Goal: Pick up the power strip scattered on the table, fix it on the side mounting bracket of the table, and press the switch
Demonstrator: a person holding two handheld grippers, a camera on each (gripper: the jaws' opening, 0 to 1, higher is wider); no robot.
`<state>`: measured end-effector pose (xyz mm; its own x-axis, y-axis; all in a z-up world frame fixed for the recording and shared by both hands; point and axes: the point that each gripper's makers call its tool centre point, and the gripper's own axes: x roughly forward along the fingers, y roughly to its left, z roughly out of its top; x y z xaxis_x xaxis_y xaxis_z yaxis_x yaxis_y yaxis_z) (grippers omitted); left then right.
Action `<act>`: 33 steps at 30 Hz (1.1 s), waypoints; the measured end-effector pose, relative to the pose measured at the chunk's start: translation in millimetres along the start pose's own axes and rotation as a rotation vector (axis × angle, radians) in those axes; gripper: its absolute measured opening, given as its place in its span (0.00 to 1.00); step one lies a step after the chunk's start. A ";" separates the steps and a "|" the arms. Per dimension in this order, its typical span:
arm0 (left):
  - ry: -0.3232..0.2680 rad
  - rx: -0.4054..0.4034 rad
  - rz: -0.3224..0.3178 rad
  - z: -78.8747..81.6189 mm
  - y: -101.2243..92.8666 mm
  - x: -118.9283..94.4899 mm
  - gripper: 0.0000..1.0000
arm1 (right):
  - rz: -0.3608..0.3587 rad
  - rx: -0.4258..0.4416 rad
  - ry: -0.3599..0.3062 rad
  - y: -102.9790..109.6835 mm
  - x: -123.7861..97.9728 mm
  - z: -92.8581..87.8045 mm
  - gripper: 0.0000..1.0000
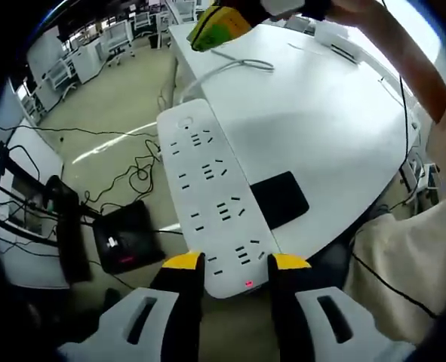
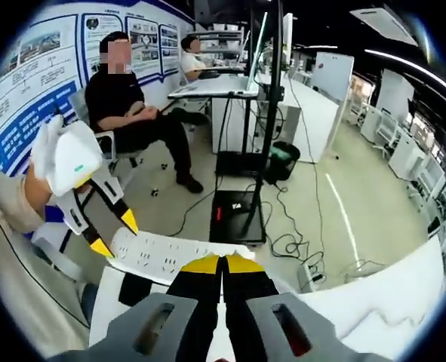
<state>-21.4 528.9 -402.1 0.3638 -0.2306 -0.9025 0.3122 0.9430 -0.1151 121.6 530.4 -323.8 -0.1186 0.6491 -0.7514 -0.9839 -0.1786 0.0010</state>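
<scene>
Power strip (image 1: 211, 202): being gripped at its near end by the left claw (image 1: 235, 264), held over the worktop (image 1: 321, 128) edge, its indicator glowing red. Right claw (image 2: 223, 264): clenched, empty. Pick-up judged done; bracket mounting cannot be confirmed.

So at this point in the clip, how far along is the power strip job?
Done: the power strip is off the table, clamped at one end by the left gripper, with a red light showing near that end. In hand: it hangs over the table's edge, cord trailing on top. Left: fixing it to the side bracket. The right gripper is shut and empty.
</scene>
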 end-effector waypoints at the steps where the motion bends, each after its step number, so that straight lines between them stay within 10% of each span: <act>1: 0.002 0.001 0.001 0.1 0.0 0.1 0.38 | 0.007 0.000 0.016 0.0 3.1 -1.0 0.00; 33: -0.003 0.006 -0.003 0.2 0.1 0.5 0.38 | 0.070 -0.135 0.272 -2.7 66.2 -35.6 0.00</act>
<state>-20.9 528.8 -402.5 0.3655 -0.2346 -0.9008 0.3190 0.9407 -0.1156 121.1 547.5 -397.1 -0.1270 0.4136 -0.9015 -0.9459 -0.3240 -0.0154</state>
